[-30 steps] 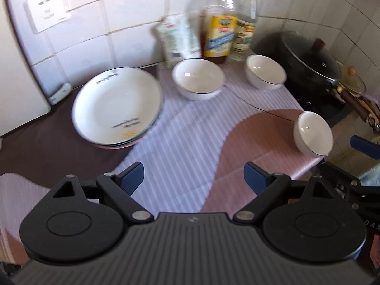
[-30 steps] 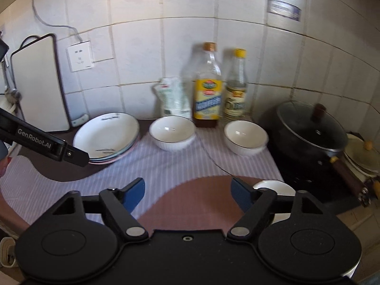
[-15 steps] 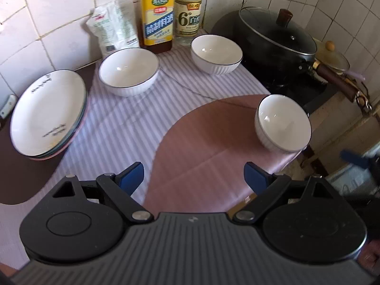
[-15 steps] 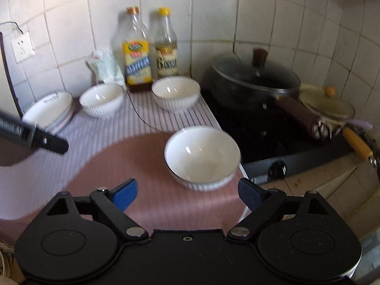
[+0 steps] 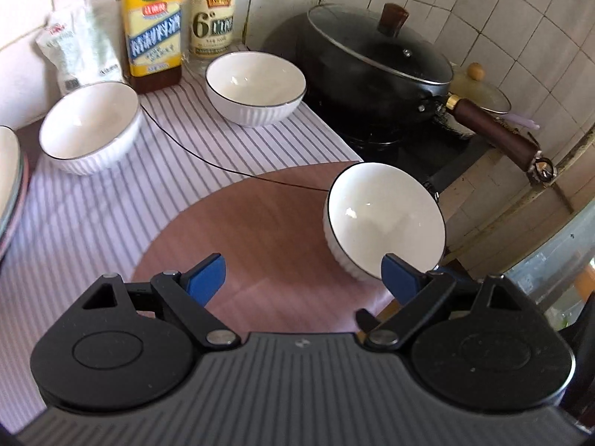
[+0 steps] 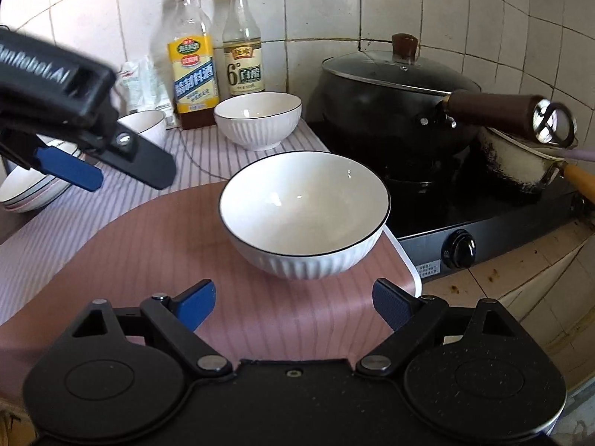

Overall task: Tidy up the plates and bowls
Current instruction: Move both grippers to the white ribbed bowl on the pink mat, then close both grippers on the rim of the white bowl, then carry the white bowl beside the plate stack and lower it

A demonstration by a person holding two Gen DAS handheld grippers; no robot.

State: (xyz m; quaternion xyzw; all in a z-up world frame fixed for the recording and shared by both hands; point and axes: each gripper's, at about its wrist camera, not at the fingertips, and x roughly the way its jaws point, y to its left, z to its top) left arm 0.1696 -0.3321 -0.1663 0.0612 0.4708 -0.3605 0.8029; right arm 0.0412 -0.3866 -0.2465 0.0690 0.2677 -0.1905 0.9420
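Observation:
A white ribbed bowl (image 6: 305,208) with a thin dark rim stands on the pink mat near the counter's right edge. My right gripper (image 6: 293,303) is open just in front of it, with nothing between its pads. My left gripper (image 5: 303,278) is open too. The same bowl (image 5: 386,219) lies just beyond its right pad, not between the fingers. Two more white bowls stand at the back, one (image 5: 256,87) by the bottles and one (image 5: 89,126) further left. A stack of plates (image 6: 29,186) sits at the far left, partly hidden by a blue-padded finger (image 6: 70,169) of my left gripper.
Two bottles (image 6: 193,63) and a white pouch (image 5: 80,50) stand against the tiled wall. A black lidded wok (image 6: 394,89) sits on the stove (image 6: 461,249) at the right, its brown handle (image 6: 494,107) jutting out over a small enamel pot (image 6: 517,160). A thin black cord (image 5: 208,160) crosses the striped cloth.
Both views have swung right and sunk toward the near bowl, which now looms larger. The plates have slid to the left edge. The right gripper's jaws stand slightly wider.

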